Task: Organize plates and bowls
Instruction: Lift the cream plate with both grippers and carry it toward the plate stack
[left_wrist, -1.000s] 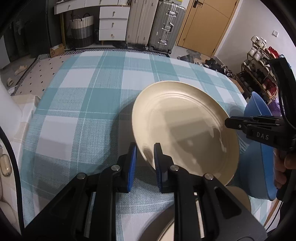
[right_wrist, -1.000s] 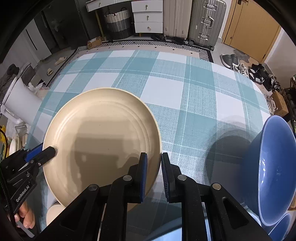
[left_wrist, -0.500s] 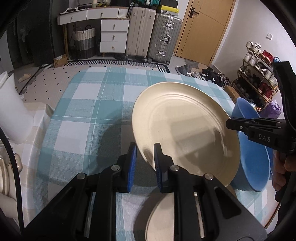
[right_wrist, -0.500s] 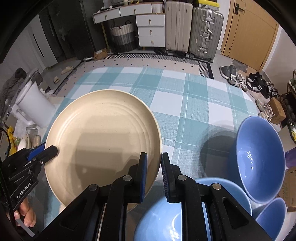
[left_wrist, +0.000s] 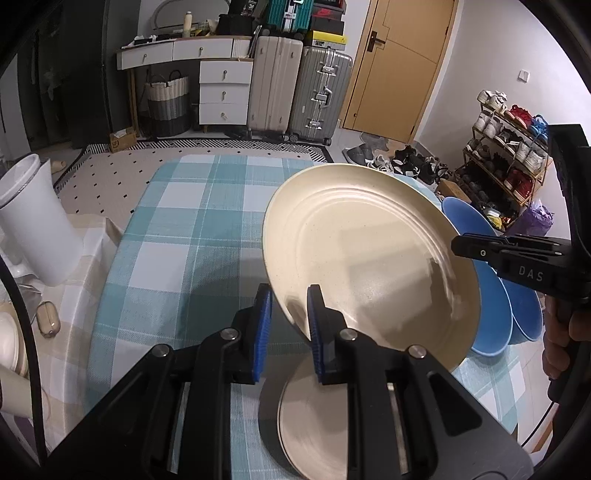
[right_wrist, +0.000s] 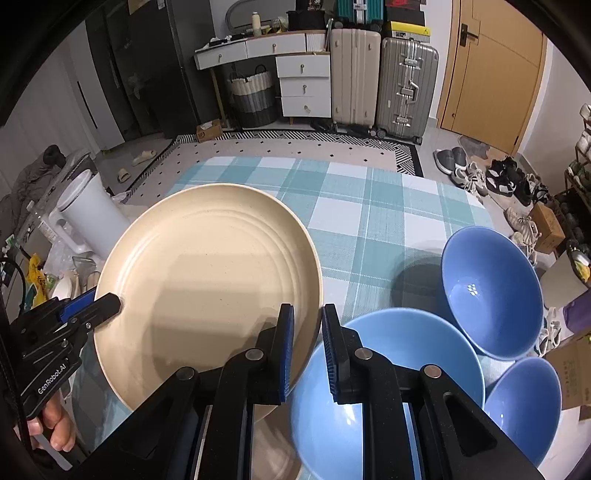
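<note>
While the cream plate (left_wrist: 373, 258) hangs tilted above the checked table (left_wrist: 184, 236), both tongs clamp its rim: left gripper (left_wrist: 286, 325) at its near-left edge, right gripper (right_wrist: 306, 347) on the opposite edge. Its face is turned up toward the cameras. Below lies a second cream plate (left_wrist: 314, 424); three blue bowls (right_wrist: 491, 291) crowd the table's right edge.
</note>
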